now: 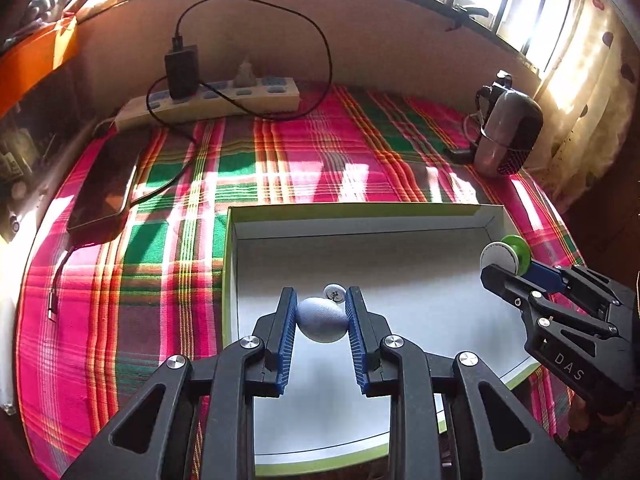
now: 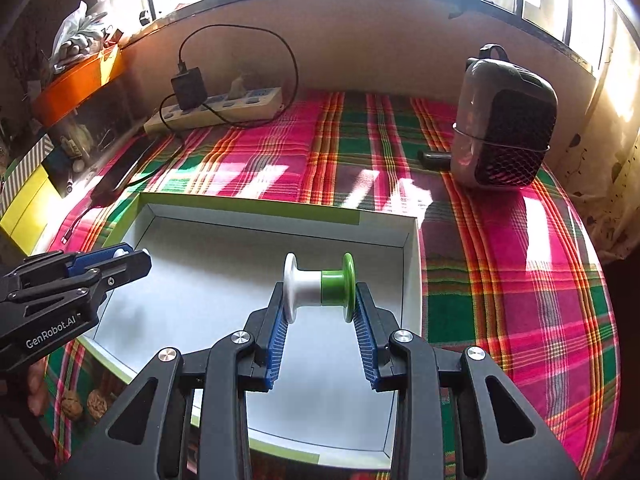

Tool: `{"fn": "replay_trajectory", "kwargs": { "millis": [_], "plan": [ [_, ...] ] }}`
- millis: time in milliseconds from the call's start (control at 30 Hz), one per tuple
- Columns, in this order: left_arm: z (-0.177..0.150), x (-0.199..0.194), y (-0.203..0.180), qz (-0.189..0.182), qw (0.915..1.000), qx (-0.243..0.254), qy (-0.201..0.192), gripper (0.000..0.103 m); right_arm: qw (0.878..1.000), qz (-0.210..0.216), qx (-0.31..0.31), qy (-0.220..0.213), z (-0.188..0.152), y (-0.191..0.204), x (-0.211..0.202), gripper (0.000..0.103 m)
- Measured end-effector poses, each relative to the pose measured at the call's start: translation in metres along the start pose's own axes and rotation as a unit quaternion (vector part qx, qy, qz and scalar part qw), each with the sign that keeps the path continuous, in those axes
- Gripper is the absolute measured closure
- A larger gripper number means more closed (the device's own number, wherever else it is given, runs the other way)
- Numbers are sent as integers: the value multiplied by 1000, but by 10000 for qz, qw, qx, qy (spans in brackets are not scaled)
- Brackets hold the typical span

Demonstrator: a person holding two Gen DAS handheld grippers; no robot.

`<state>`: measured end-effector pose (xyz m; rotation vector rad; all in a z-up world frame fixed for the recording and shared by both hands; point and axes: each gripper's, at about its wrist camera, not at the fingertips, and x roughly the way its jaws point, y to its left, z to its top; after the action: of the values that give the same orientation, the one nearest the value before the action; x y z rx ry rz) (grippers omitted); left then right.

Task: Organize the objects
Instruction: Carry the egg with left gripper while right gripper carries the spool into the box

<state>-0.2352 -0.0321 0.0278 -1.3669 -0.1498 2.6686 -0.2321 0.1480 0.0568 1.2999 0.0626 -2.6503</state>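
Observation:
My left gripper (image 1: pixel 321 312) is shut on a pale blue egg-shaped object (image 1: pixel 322 319) with a small metal screw head (image 1: pixel 334 292) at its far end, held above the white floor of an open box (image 1: pixel 360 210) with green edges. My right gripper (image 2: pixel 319 300) is shut on a spool (image 2: pixel 319 286), half white and half green, gripped by its two flanges over the same box (image 2: pixel 256 210). The left wrist view shows the right gripper (image 1: pixel 505 266) and the spool (image 1: pixel 507 256) at the box's right rim. At the left of the right wrist view is the left gripper (image 2: pixel 132 258).
A plaid red and green cloth (image 1: pixel 280 152) covers the table. A dark phone (image 1: pixel 106 184) with a cable lies at the left, a power strip (image 1: pixel 208 102) with a black charger at the back, a black and grey fan-like device (image 2: pixel 504 120) at the back right. Walnuts (image 2: pixel 86 402) lie near the box's front left.

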Motion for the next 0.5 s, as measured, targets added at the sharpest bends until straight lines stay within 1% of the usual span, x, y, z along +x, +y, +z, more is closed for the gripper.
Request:
{"fn": "replay_trajectory", "kwargs": {
  "millis": [100, 133, 300, 500],
  "plan": [
    [6, 12, 2, 96, 9999, -55, 123, 80, 9999, -26, -41, 104, 3, 0, 12, 70],
    [6, 14, 3, 75, 9998, -86, 133, 80, 9999, -33, -37, 112, 4, 0, 15, 70],
    [11, 23, 3, 136, 9998, -52, 160, 80, 9998, -68, 4, 172, 8, -3, 27, 70],
    [15, 27, 0, 219, 9997, 30, 100, 80, 9997, -154, -46, 189, 10, -4, 34, 70]
  ]
}}
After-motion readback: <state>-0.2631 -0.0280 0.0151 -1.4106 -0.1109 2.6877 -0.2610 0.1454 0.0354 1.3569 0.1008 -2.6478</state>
